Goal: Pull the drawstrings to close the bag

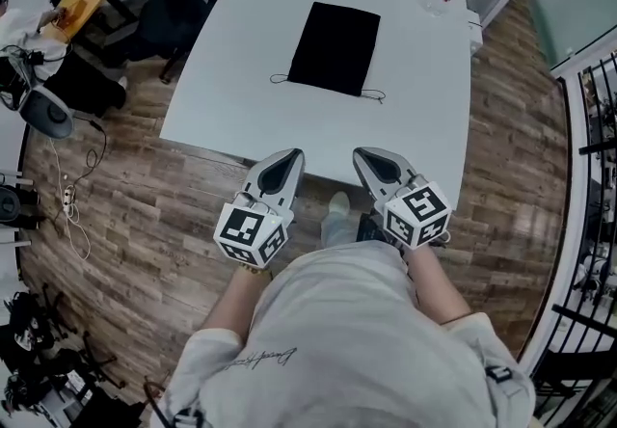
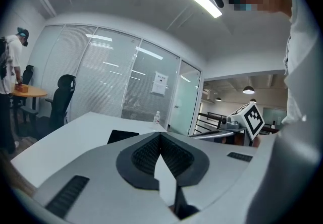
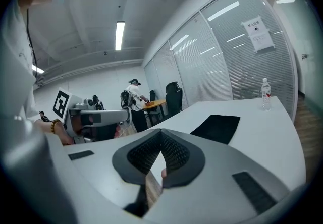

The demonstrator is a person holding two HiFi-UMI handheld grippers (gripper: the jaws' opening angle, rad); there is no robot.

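- The left claw (image 1: 289, 158) and the right claw (image 1: 367, 156) are both clenched on nothing, just short of the bench's (image 1: 231, 118) near edge.
- The black bag (image 1: 335, 47) lies flat mid-bench, nearer the far edge. Its cords (image 1: 374, 95) (thin loops at its near corners) hug the surface, so a claw may pinch cloth instead.
- Uneven pulls could drag the bag rather than cinch it.

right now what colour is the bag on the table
The bag is plain black, on the white table; best seen in the head view.
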